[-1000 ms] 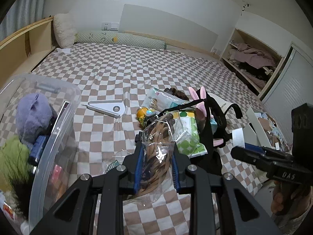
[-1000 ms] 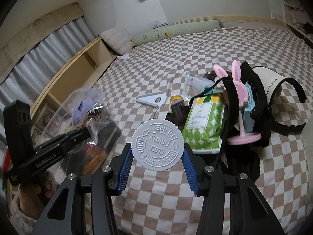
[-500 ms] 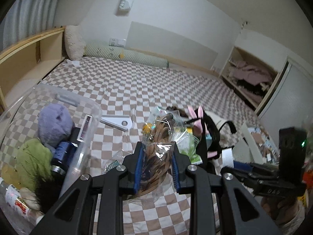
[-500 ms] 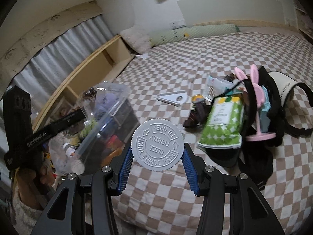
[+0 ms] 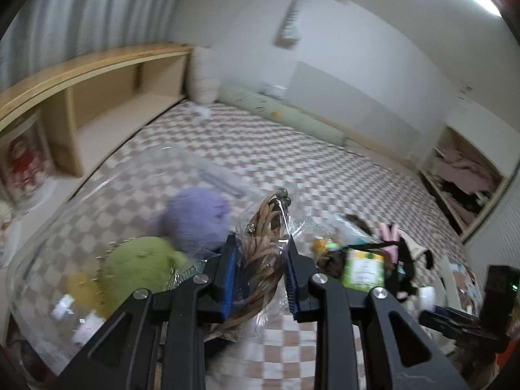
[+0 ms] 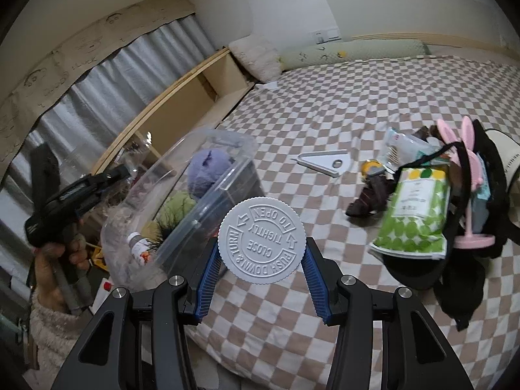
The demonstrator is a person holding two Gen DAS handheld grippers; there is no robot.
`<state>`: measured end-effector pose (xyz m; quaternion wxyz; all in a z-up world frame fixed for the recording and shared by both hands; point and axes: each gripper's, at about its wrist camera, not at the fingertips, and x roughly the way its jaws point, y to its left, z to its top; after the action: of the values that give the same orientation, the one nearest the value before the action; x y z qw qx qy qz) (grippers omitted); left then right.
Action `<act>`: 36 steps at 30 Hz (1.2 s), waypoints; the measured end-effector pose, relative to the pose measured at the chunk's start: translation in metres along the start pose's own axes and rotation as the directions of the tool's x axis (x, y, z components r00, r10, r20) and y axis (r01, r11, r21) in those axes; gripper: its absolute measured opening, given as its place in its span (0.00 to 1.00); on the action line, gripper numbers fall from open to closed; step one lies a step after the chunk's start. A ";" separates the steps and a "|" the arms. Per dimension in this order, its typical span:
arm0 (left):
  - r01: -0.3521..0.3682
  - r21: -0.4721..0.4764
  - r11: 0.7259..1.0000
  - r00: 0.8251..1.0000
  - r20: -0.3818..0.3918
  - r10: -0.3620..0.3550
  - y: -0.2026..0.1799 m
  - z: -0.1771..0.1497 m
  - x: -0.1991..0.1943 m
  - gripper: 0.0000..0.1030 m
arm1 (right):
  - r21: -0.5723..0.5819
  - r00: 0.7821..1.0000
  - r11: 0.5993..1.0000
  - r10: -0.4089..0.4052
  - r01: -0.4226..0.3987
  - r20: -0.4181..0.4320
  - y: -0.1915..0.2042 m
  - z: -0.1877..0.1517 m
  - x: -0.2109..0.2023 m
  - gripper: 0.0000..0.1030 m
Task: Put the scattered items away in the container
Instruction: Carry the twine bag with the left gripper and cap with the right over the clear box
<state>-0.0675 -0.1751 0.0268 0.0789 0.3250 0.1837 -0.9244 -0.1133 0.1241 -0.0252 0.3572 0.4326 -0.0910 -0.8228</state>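
My left gripper (image 5: 258, 271) is shut on a clear plastic bag of brown strands (image 5: 263, 243) and holds it above the clear plastic container (image 6: 182, 195) at the bed's left edge. The container holds a purple plush (image 5: 198, 217), a green plush (image 5: 139, 266) and small bottles. My right gripper (image 6: 260, 268) is shut on a white bottle with a ribbed child-proof cap (image 6: 261, 239), held just right of the container. The left gripper also shows in the right wrist view (image 6: 123, 170), over the container's far side.
On the checkered bed (image 6: 325, 104) lie a white triangular tool (image 6: 328, 162), a green wipes pack (image 6: 412, 214), a pink bunny-ear fan (image 6: 468, 188), black straps and a white visor. A wooden shelf (image 5: 97, 97) runs along the left.
My left gripper has swung left with the bag, from the pile to over the container. My right gripper has moved left with the bottle, close to the container.
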 end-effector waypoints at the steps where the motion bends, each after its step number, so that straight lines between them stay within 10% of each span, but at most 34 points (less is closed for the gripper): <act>1: -0.021 -0.006 1.000 1.000 -0.002 0.021 0.006 0.003 0.002 0.25 | -0.002 1.000 1.000 0.008 -0.008 0.002 0.002 0.001 0.001 0.49; 26: -0.183 -0.215 0.959 0.976 -0.158 0.150 0.105 0.029 0.093 0.25 | -0.016 0.985 0.990 0.140 -0.143 -0.099 0.007 0.032 0.063 0.49; 27: -0.174 -0.224 0.959 0.978 -0.153 0.141 0.106 0.030 0.095 0.28 | -0.018 0.985 0.990 0.141 -0.143 -0.100 0.007 0.031 0.064 0.49; 30: -0.172 -0.250 0.953 0.981 -0.133 0.142 0.108 0.032 0.095 0.89 | -0.022 0.983 0.988 0.148 -0.151 -0.104 0.009 0.032 0.067 0.49; 36: -0.154 -0.263 0.952 0.986 -0.096 0.133 0.110 0.032 0.083 0.96 | -0.029 0.982 0.987 0.151 -0.155 -0.111 0.013 0.032 0.072 0.49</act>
<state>-0.1206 -0.2910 -0.0343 0.1823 0.3593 0.2863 -0.8693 -0.1579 0.0610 -0.0467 0.4318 0.4615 -0.0893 -0.7698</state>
